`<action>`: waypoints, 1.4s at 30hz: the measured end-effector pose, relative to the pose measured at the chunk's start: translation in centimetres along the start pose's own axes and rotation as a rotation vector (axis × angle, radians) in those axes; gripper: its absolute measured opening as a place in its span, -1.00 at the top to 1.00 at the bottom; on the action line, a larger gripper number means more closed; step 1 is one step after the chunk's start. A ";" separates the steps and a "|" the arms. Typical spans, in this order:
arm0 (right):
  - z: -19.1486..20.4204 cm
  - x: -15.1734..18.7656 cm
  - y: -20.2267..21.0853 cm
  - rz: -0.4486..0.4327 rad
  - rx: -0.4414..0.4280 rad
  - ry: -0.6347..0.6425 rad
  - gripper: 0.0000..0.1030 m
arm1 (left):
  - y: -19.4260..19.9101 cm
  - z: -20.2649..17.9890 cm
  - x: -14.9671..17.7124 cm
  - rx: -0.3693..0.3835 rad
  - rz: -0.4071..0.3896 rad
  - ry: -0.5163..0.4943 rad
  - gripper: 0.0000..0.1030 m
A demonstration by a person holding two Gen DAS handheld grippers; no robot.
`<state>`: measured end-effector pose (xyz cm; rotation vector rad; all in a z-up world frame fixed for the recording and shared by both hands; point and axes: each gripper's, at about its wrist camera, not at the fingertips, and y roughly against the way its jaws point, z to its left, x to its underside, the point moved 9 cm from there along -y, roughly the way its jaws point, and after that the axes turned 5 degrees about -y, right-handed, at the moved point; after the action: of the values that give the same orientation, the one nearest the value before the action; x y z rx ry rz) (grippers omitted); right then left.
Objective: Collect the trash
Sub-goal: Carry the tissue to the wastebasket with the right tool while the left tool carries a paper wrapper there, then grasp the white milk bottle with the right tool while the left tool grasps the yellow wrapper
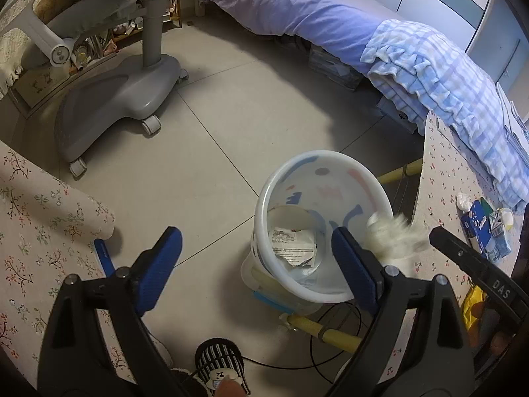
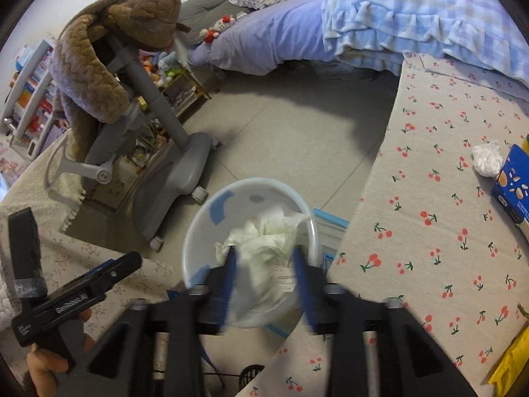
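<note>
While both tongs gape, left tongs (image 1: 256, 251) empty, right tongs (image 2: 264, 258) astride white tissue (image 2: 264, 241) over bin (image 2: 198, 228).

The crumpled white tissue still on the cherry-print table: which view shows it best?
The right wrist view: the crumpled tissue lies sharp and whole beside the blue carton. The left wrist view shows it only small and squeezed at the right edge.

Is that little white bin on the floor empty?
Not empty. The white bin holds a crumpled printed wrapper at its bottom, and a white tissue wad sits over its mouth between the right fingers.
</note>
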<state>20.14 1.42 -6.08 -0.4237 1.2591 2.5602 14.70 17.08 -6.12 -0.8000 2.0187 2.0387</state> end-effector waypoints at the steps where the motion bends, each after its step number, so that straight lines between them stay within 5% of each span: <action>1: -0.3 0.0 0.1 -0.004 0.011 -0.012 -0.35 | 0.0 0.0 0.0 -0.001 0.000 -0.003 -0.80; 18: -8.6 1.1 11.2 -0.138 0.208 -0.068 -0.42 | 0.5 -5.0 1.7 0.063 0.009 -0.124 -0.84; 42: -27.8 8.2 25.0 -0.234 0.515 -0.284 -0.45 | 1.7 -20.8 6.6 0.229 0.024 -0.389 -0.84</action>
<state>7.78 -34.82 -7.21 -0.0865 1.5762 1.9246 13.64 -4.77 -6.63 -0.3079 1.9873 1.7609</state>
